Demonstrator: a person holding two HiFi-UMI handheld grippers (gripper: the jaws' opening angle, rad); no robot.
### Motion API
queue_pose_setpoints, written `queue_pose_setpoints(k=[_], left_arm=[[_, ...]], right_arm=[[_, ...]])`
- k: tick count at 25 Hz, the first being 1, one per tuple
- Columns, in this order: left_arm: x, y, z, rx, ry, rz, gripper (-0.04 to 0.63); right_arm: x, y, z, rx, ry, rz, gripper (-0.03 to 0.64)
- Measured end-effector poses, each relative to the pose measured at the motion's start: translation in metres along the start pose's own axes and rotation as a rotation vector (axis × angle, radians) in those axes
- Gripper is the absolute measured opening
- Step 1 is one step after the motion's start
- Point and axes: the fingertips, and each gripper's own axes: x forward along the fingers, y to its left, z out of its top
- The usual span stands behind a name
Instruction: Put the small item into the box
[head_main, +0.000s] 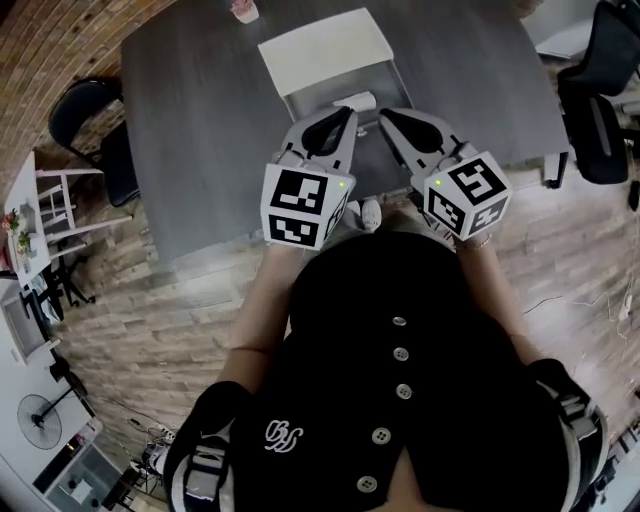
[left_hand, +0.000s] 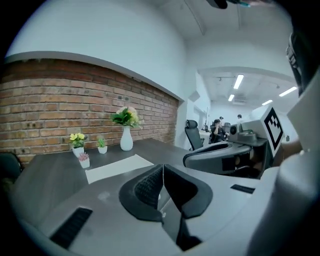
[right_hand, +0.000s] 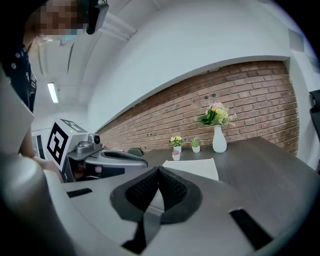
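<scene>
A white box (head_main: 300, 100) stands on the grey table (head_main: 200, 150) with its lid (head_main: 325, 50) folded open away from me. A small white item (head_main: 358, 99) lies inside, against the near wall. My left gripper (head_main: 352, 112) and right gripper (head_main: 383, 115) hover side by side over the box's near edge, tips pointing at it. Both are shut, and nothing shows between the pads. In the left gripper view the left gripper (left_hand: 162, 167) points over the lid (left_hand: 117, 167). In the right gripper view the right gripper (right_hand: 159, 170) faces the lid (right_hand: 192, 167).
A pink pot (head_main: 243, 10) stands at the table's far edge. A white vase of flowers (left_hand: 126, 140) and small pots (right_hand: 176, 145) line the brick wall. Black chairs stand at the left (head_main: 85, 115) and right (head_main: 600, 90) of the table.
</scene>
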Motion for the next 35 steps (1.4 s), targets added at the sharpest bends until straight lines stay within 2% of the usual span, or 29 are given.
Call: queue_pose_setpoints(k=[4,8,14,19,35], left_arm=[[-0.01,0.008,-0.006,-0.122,-0.043,0.035,0.015],[-0.023,0.018,-0.021,-0.178,-0.038,0.075,0.014],[-0.028,0.021,-0.035,-0.21,-0.008,0.092,0.013],[-0.027,0.018,-0.034,-0.189,-0.001,0.078,0.012],[-0.025,0.012,-0.038,-0.199,-0.005,0.039,0.012]], right_arm=[[0.006,0.007,0.0,-0.015,0.012,0.032,0.002],[0.008,0.012,0.001,-0.019,0.012,0.051,0.002],[0.01,0.017,-0.001,-0.019,0.022,0.06,0.002],[0.011,0.022,-0.008,-0.019,0.041,0.066,0.002],[0.013,0.026,-0.019,-0.008,0.064,0.046,0.001]])
